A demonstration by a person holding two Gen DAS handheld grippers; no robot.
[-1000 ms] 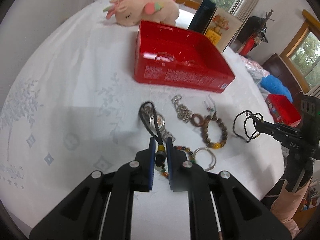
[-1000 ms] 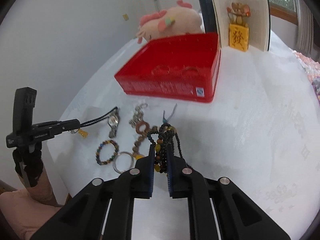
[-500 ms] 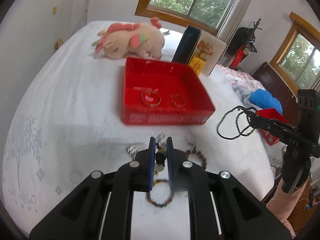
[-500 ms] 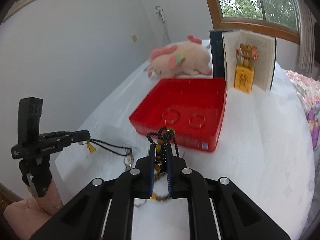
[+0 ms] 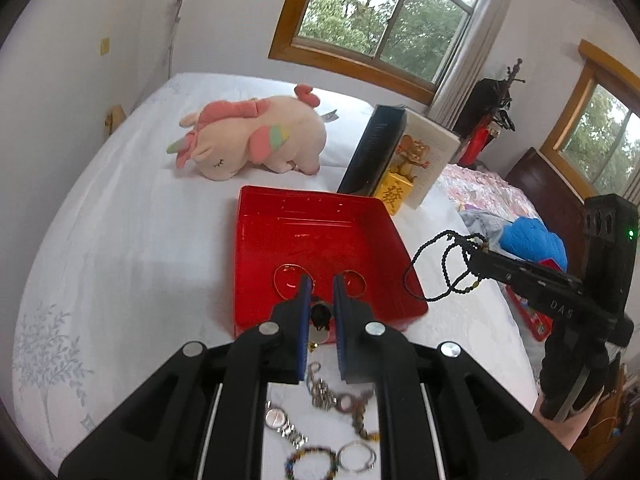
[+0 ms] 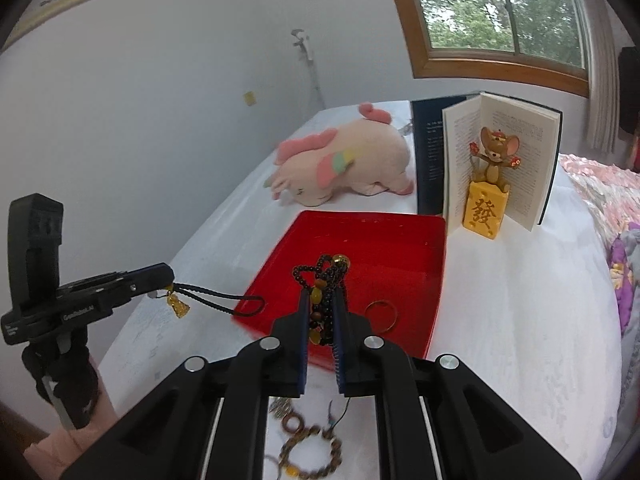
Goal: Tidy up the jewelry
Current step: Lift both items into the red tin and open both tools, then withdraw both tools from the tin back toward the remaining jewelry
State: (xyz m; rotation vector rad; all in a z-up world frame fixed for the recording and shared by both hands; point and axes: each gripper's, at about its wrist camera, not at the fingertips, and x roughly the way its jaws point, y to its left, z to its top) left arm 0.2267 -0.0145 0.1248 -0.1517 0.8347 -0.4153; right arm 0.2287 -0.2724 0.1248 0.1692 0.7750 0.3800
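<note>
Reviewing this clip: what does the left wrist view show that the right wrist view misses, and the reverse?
Only the left wrist view shows the watch, the multicolored bead bracelet and the silver ring on the white cloth.
Only the right wrist view shows the gold charm on the black cord shut in the left gripper.
Both show the red tray, the plush toy and the black bead necklace in the right gripper.

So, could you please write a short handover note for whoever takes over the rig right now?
Left hand-held gripper: shut on a black cord with gold charm, held near the red tray.
Right hand-held gripper: shut on a black bead necklace, over the tray.
Done: two gold bangles lie in the tray.
Left: release both held pieces into the tray, then collect the watch, bead bracelets, silver ring and keychain from the bedsheet.
</note>
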